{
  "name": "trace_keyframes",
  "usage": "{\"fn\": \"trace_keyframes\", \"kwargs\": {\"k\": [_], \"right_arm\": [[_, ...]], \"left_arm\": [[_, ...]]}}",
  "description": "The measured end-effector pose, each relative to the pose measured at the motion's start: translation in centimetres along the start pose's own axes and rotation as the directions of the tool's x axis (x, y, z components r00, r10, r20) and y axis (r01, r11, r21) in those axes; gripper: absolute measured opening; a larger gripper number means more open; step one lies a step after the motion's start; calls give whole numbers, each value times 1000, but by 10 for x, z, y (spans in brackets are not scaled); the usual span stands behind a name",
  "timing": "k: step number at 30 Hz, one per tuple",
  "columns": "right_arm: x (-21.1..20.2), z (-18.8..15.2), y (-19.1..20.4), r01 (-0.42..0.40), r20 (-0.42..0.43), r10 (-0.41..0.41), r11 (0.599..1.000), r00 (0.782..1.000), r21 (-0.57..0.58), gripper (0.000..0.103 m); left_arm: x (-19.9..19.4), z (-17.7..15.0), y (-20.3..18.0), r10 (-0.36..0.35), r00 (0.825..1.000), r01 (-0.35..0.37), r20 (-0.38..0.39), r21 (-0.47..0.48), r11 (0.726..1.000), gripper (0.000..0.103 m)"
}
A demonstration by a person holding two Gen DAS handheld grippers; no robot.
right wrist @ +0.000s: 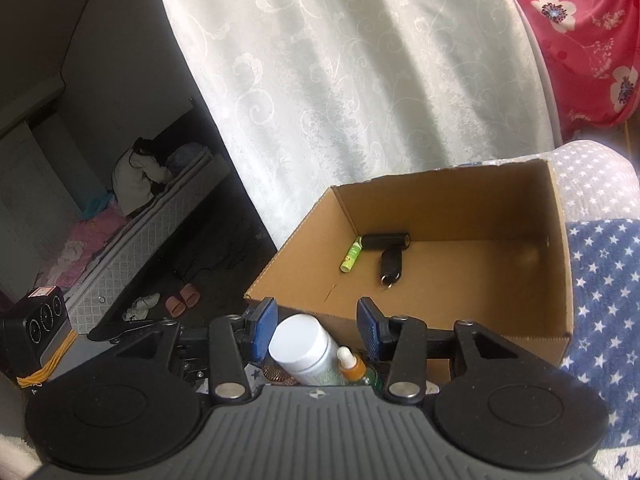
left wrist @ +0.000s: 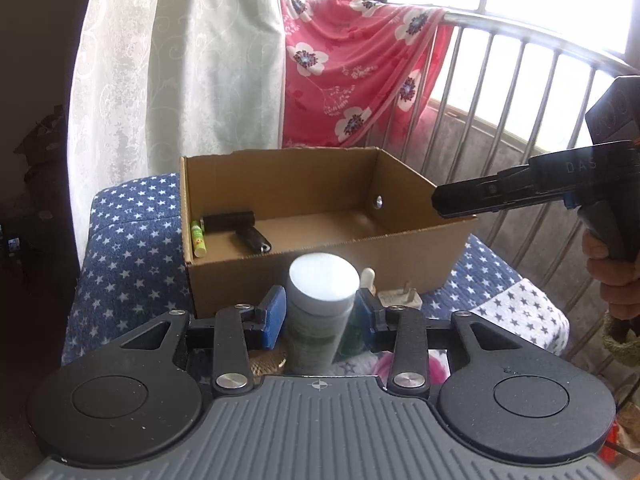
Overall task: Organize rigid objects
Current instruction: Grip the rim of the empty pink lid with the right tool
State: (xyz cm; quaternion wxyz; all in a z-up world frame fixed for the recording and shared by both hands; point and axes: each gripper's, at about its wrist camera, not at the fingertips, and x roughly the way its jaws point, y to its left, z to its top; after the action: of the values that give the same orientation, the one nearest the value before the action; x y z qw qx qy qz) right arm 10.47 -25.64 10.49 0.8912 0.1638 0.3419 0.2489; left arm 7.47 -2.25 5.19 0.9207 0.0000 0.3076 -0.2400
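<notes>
A white-capped bottle (left wrist: 323,286) stands on the bedding in front of an open cardboard box (left wrist: 420,248). The blue pads of my left gripper (left wrist: 321,318) flank it closely without a clear grip. My right gripper (right wrist: 316,330) is open, and below its gap lie the same bottle (right wrist: 300,346) and a dropper bottle (right wrist: 352,366). Seen from the left wrist, the right gripper (left wrist: 444,202) hovers over the box's right corner. Inside the box (right wrist: 440,200) lie a black cylinder (right wrist: 386,240), a green tube (right wrist: 350,258) and a black key fob (right wrist: 391,264).
A white plug adapter (left wrist: 400,298) lies beside the bottles against the box. The star-print blanket (left wrist: 132,248) covers the surface. Behind are a pale curtain (left wrist: 180,80), a red floral cloth (left wrist: 352,72) on a metal railing (left wrist: 520,92), and slippers (right wrist: 182,300) on the floor.
</notes>
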Motion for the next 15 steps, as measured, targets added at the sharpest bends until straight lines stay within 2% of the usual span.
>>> {"fn": "trace_keyframes", "kwargs": {"k": [3, 8, 11, 15], "right_arm": [[-1, -39, -7, 48, -7, -48, 998, 999, 31, 47], [11, -87, -24, 145, -20, -144, 984, 989, 99, 47], [18, -102, -33, 151, -39, -147, 979, 988, 137, 47], [23, -111, -29, 160, -30, -158, 981, 987, 112, 47]], "left_arm": [[8, -27, -11, -17, 998, 17, -57, 13, 1000, 38], [25, -56, -40, -33, 990, 45, -135, 87, 995, 38], [34, -66, -56, -40, 985, 63, -166, 134, 989, 38], [43, -70, -65, -71, 977, 98, -201, 130, 987, 38]]}}
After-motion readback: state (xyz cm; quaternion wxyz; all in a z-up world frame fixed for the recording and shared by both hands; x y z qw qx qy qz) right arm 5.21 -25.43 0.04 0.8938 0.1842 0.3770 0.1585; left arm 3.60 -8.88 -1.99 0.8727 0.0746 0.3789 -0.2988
